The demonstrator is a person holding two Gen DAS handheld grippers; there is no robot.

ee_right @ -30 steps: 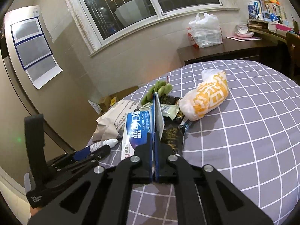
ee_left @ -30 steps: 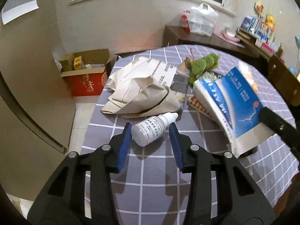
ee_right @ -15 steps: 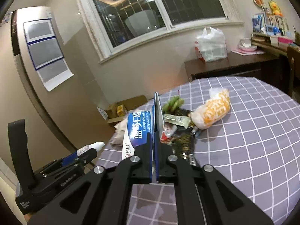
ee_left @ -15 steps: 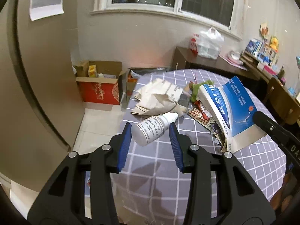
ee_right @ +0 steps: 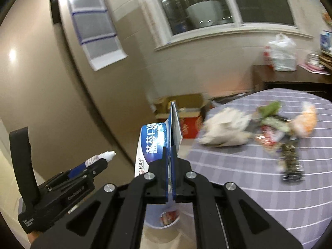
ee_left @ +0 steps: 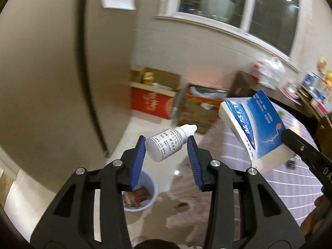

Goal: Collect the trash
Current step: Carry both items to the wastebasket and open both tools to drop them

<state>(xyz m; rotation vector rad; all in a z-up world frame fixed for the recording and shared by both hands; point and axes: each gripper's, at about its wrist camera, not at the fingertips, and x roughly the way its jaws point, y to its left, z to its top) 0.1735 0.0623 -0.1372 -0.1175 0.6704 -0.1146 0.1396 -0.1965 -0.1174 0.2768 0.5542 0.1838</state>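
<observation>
— Two bits of trash are up off the tabletop (ee_right: 259,178)?
— Yes. The left claw (ee_left: 166,157) grips a small white dropper bottle (ee_left: 166,143) above a pale blue bin (ee_left: 145,195) on the floor; the right claw (ee_right: 170,166) is clenched on a flattened blue carton (ee_right: 157,141), with wrappers (ee_right: 276,128) left on the cloth

dropper bottle (ee_left: 167,143): white, black print on label | box (ee_left: 256,124): blue and white, white lettering | left gripper (ee_left: 166,157): black, blue pads | bin (ee_left: 150,188): pale blue, red wrapper inside | tablecloth (ee_right: 259,166): grey-purple, white grid | carton (ee_left: 150,101): red, brown flaps | paper bag (ee_right: 225,128): cream
</observation>
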